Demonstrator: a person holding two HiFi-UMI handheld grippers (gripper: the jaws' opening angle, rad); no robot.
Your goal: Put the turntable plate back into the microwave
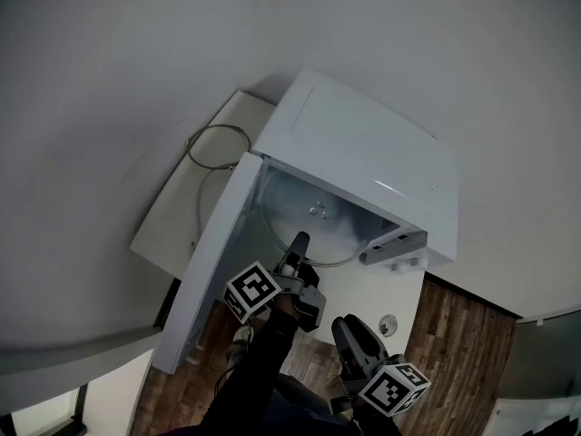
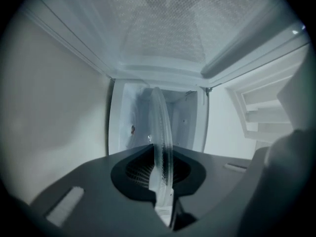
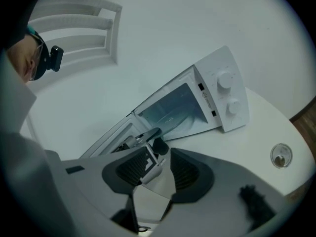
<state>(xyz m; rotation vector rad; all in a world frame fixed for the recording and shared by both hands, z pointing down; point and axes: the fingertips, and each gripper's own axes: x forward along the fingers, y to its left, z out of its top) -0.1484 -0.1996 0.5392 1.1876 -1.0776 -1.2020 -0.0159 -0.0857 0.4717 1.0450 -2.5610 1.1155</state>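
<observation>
Clear glass plate [image 1: 313,218] lies in the mouth of the white microwave [image 1: 363,148], whose door [image 1: 213,243] stands open. My left hand-held gripper [image 1: 298,245] is clamped on the plate's near rim. My right hand-held gripper [image 1: 352,336] sits lower, apart from both.

Left gripper view: jaws nearly together, pinching the plate [image 2: 162,132], which is seen edge-on and reaches toward the cavity.

Right gripper view: jaws spread wide, pressing on nothing. Beyond them I see the left hand-held gripper [image 3: 148,138] and the microwave [image 3: 224,90] on the tabletop [image 3: 259,144].
</observation>
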